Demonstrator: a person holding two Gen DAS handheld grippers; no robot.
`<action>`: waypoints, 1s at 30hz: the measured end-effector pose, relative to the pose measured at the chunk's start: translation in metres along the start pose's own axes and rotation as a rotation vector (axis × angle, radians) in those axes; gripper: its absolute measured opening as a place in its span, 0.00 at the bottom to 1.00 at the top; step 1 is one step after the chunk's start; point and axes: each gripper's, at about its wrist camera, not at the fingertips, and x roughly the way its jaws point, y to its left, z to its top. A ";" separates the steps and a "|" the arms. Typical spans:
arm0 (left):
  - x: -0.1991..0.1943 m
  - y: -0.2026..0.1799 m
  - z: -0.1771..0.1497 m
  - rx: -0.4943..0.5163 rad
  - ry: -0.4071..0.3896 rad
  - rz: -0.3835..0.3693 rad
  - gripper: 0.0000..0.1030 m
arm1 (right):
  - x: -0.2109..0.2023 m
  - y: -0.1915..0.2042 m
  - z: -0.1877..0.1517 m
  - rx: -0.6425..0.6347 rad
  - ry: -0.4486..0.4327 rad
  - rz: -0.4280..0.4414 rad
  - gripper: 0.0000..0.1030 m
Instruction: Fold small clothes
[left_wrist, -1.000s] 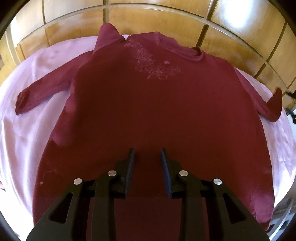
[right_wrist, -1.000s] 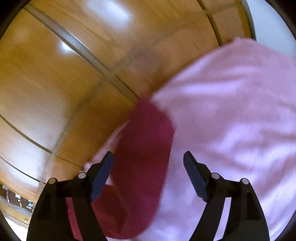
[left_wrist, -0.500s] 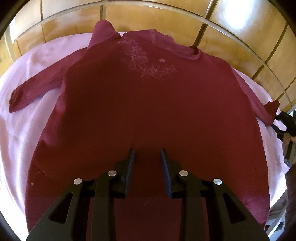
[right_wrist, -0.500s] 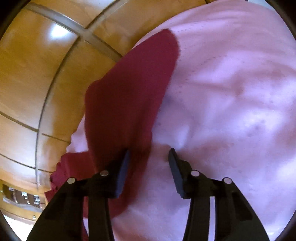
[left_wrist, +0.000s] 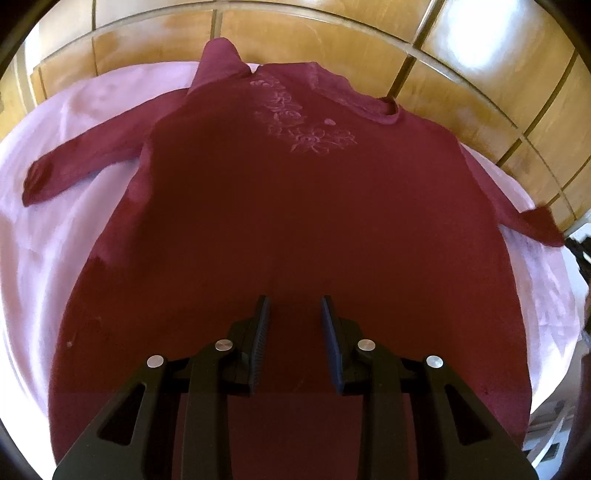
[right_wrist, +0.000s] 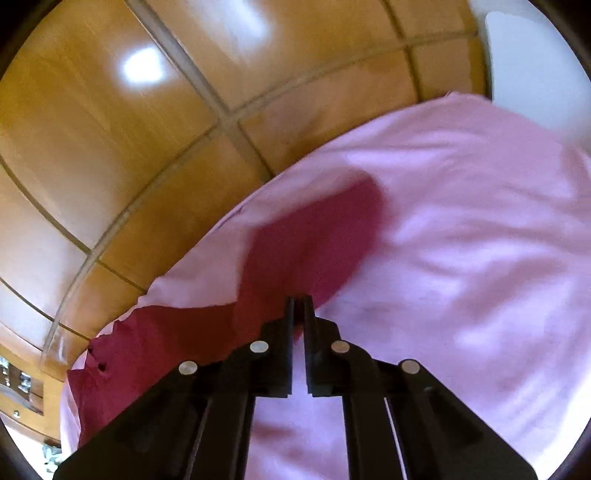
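A dark red long-sleeved garment with pale flower embroidery lies flat, front up, on a pink cloth. One sleeve stretches out to the left. My left gripper is over the lower middle of the garment, its jaws a little apart with nothing pinched between them. In the right wrist view my right gripper is shut on the edge of the other sleeve, near its cuff, above the pink cloth. That sleeve's end shows at the right edge of the left wrist view.
The pink cloth covers a round surface whose edge drops off close behind the garment's collar and beside the held sleeve. Beyond it is a glossy wooden panelled floor. A white surface shows at the far right.
My right gripper came down over the sleeve's cuff end and its jaws went from wide apart to shut on it. The left gripper has stayed over the garment's lower middle.
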 end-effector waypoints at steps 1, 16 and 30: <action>-0.001 0.001 -0.002 -0.002 -0.003 -0.006 0.27 | -0.002 0.002 0.000 -0.004 -0.008 -0.016 0.01; -0.053 0.132 -0.002 -0.300 -0.132 0.074 0.27 | -0.002 0.092 -0.115 -0.193 0.136 0.086 0.64; -0.042 0.283 0.050 -0.652 -0.242 0.107 0.71 | 0.074 0.246 -0.258 -0.632 0.206 0.137 0.98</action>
